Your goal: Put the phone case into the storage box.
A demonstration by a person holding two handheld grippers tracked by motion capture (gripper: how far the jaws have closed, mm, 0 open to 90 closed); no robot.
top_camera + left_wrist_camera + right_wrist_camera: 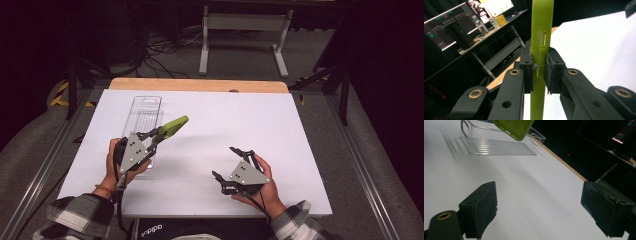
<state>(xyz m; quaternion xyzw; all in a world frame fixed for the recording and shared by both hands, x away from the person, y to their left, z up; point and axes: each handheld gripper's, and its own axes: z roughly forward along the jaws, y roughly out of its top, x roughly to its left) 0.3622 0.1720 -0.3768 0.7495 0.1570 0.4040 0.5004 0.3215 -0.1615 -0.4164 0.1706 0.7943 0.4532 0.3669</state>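
1. Gripping a flat lime-green plastic phone case edge-on, the left tongs are pinching it shut, lifted beside the clear ribbed plastic tray on the white counter.
2. Waiting low near the person's side, the right tongs are gaping wide, holding nothing.
3. Judging next: carrying the case clear, or handing it across.
4. Reading writing: nothing legible on case or tray.

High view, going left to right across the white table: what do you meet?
Left tongs → clear plastic tray → green phone case held in those tongs → right tongs, open above the table.
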